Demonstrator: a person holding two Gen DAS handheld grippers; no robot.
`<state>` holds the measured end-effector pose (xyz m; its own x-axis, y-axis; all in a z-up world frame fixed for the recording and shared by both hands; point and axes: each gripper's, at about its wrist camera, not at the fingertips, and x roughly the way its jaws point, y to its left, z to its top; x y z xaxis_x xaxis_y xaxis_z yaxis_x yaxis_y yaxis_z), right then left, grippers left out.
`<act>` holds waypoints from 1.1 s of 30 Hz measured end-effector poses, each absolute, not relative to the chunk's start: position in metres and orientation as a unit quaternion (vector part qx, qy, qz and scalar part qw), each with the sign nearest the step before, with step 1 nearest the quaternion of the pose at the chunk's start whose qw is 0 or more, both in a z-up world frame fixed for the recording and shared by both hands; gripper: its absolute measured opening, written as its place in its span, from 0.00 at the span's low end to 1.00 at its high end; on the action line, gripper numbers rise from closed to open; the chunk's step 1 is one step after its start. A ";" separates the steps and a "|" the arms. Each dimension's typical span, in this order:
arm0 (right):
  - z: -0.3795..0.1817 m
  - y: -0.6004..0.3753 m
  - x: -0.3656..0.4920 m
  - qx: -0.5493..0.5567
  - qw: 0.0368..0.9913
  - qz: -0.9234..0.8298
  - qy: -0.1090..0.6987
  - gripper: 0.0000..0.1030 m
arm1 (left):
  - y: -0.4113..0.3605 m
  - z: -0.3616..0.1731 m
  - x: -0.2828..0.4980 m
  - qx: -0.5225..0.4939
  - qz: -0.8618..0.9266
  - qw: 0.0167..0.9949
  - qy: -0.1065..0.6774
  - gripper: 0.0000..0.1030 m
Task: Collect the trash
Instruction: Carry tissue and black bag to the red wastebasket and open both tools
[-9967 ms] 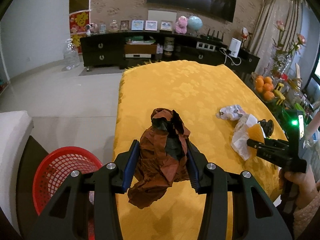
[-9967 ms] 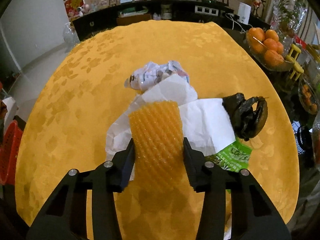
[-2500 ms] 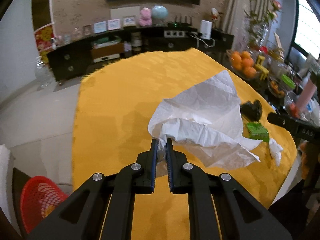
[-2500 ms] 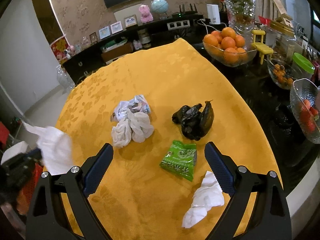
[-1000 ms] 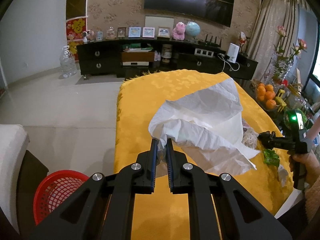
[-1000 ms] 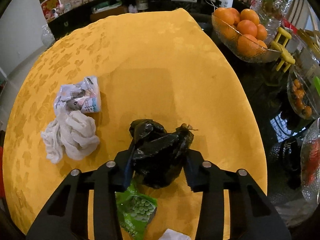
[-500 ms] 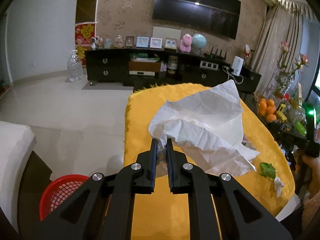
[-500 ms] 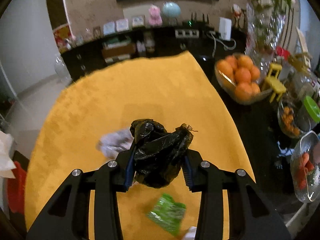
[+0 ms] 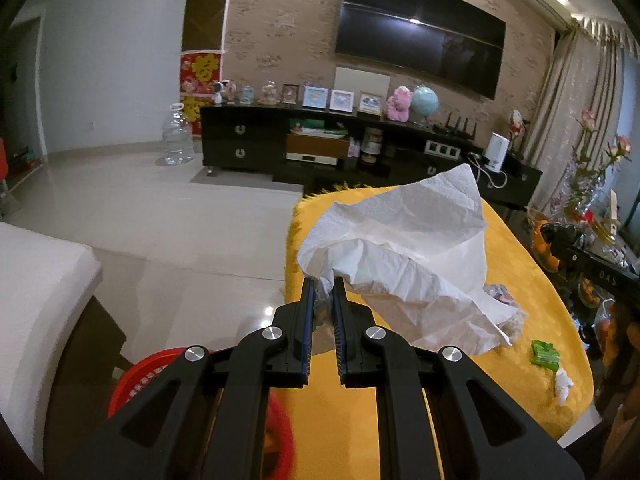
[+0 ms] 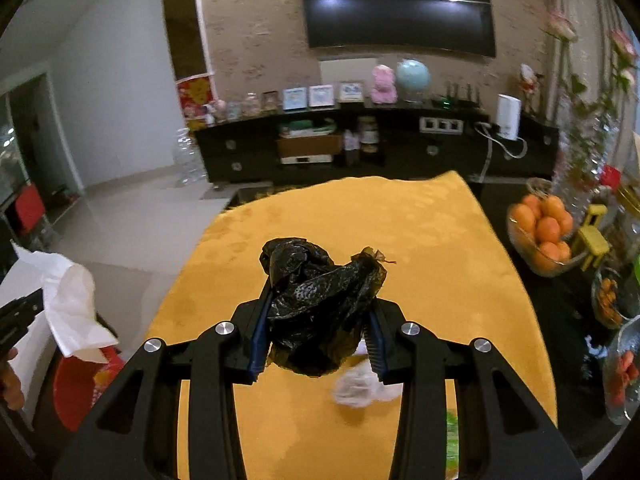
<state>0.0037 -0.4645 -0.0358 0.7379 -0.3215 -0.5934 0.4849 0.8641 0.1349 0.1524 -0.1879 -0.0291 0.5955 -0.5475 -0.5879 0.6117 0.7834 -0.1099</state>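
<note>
The left tongs (image 9: 325, 300) pinch a corner of a crumpled white tissue (image 9: 404, 252), which billows ahead and to their right above the yellow surface (image 9: 520, 320); a red basket (image 9: 132, 376) sits below them on the left. The right tongs (image 10: 318, 320) clamp a wadded black plastic bag (image 10: 320, 304) above the surface, with a small white wad (image 10: 356, 388) lying just beneath. Farther right stands a bowl of oranges (image 10: 544, 232).
</note>
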 end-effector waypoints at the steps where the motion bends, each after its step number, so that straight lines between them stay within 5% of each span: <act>1: -0.035 -0.459 0.008 0.140 0.923 -0.212 0.289 0.37 | -0.183 -0.028 0.153 0.050 -0.321 0.893 0.310 0.09; 33: -0.051 -0.246 0.139 0.064 0.936 0.036 0.344 0.37 | -0.032 -0.059 0.177 0.050 -0.167 0.915 0.364 0.09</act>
<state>0.1393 -0.2459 -0.0508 0.7602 0.1111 -0.6401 -0.0222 0.9891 0.1453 0.1766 -0.0324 -0.0589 0.6788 -0.2683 -0.6835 0.3417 0.9393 -0.0293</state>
